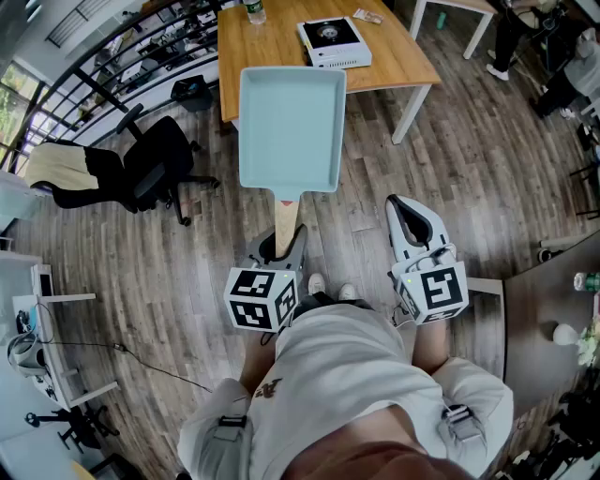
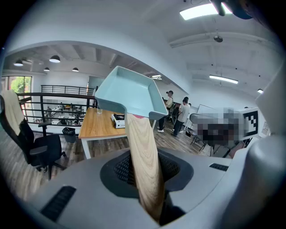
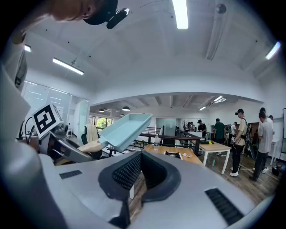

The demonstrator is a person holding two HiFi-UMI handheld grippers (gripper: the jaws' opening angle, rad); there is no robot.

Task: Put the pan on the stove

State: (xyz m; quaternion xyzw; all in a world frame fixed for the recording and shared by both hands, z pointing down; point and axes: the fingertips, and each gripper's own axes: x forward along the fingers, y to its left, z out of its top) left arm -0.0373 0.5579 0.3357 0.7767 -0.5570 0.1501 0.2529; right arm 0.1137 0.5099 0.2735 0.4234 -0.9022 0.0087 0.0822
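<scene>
A pale blue rectangular pan [image 1: 291,117] with a light wooden handle [image 1: 286,220] is held out in the air above the floor. My left gripper [image 1: 284,246] is shut on the handle [image 2: 145,165], and the pan [image 2: 129,91] tilts upward beyond it. The portable stove [image 1: 334,42] sits on the wooden table [image 1: 272,52] ahead, past the pan's far edge; it also shows as the stove [image 2: 119,120] under the pan. My right gripper [image 1: 405,211] hangs to the right of the pan, shut, with nothing in it. From there the pan [image 3: 123,127] is at the left.
A black office chair [image 1: 155,164] stands left of the table. A water bottle [image 1: 253,9] is on the table's far side. A white table [image 1: 459,9] is at the back right, and a dark desk [image 1: 553,309] at the right. Several people [image 2: 178,116] stand beyond the table.
</scene>
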